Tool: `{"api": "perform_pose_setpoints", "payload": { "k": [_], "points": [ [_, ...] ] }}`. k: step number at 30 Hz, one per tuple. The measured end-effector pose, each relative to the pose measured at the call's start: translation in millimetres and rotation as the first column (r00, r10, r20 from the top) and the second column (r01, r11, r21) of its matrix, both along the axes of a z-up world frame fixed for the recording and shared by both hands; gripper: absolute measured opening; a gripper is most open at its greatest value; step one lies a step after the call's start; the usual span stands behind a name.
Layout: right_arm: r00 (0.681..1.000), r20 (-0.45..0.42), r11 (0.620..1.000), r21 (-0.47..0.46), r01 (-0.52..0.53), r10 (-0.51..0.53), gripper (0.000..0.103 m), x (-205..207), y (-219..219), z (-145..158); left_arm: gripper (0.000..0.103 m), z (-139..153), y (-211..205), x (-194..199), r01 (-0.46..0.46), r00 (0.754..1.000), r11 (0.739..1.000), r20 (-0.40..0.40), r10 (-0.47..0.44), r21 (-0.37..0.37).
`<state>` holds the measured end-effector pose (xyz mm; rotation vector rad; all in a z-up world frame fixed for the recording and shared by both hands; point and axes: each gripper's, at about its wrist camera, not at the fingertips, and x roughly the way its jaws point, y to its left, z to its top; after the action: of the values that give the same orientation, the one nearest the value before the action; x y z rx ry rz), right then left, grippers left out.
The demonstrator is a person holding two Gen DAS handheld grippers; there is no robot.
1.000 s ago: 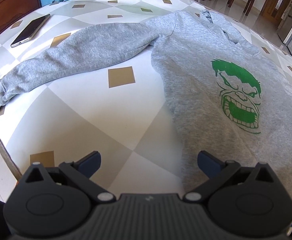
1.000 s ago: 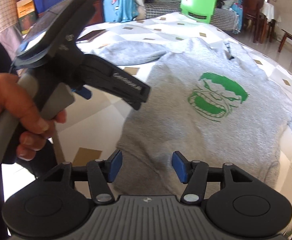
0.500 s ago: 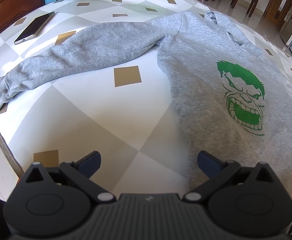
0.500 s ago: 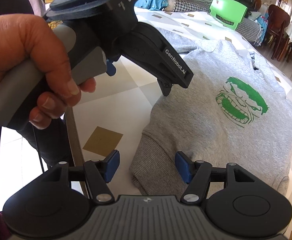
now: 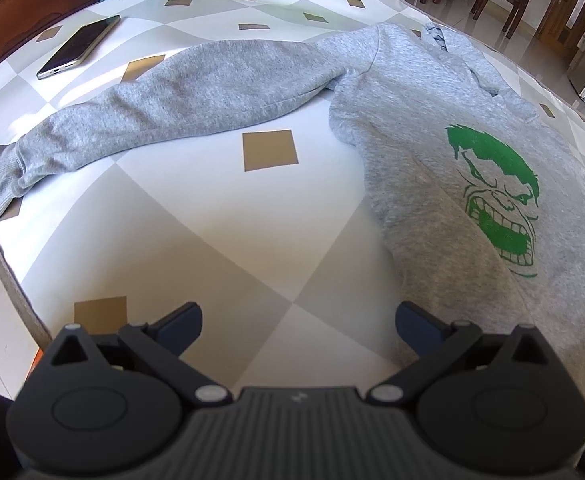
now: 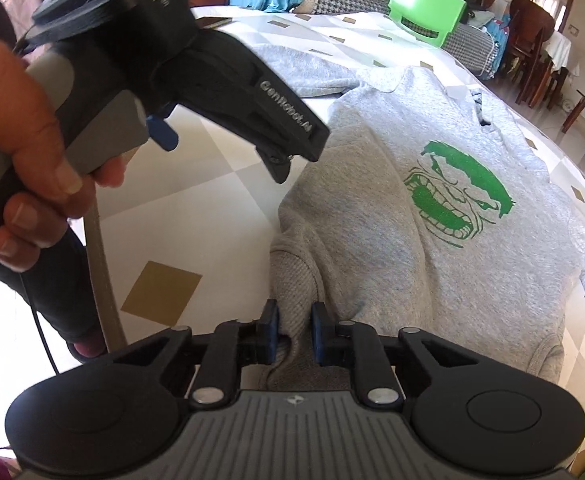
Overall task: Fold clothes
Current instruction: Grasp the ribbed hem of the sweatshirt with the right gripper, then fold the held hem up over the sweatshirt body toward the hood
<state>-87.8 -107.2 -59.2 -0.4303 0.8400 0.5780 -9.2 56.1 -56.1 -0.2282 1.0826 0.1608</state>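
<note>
Sweatshirt (image 5: 444,184), grey with a green face print (image 5: 496,204), spread flat across the right half of the left wrist view on a checked bed cover (image 5: 196,240); one sleeve (image 5: 180,100) stretched toward the left edge, cuff near the bed's rim. Phone (image 5: 78,46) lying on the cover at upper left, well apart from the sleeve. Left gripper (image 5: 298,326) at bottom centre, jaws wide apart over bare cover, right pad just beside the sweatshirt's side edge. In the right wrist view, right gripper (image 6: 295,334) at bottom centre, jaws closing on the ribbed hem (image 6: 292,280) bunched between the pads. Hand (image 6: 24,152) at upper left gripping the other tool's handle. Green chair (image 6: 428,14) at upper right beyond the bed. No containers visible.
</note>
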Motion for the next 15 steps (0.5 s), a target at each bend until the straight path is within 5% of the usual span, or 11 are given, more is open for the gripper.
{"api": "perform_pose_setpoints", "payload": {
  "k": [7,15],
  "points": [
    [0.993,0.024,0.987,0.115,0.116,-0.119,0.011,24.5,-25.4,31.2,0.103,0.6,1.2,-0.4,-0.006,1.000,1.000,0.005,0.006,0.016],
    [0.979,0.072,0.974,0.138,0.178,-0.189,0.011,68.6,-45.8,62.4,0.103,-3.2,-14.0,3.2,0.040,0.999,0.999,-0.013,-0.039,0.036]
  ]
}}
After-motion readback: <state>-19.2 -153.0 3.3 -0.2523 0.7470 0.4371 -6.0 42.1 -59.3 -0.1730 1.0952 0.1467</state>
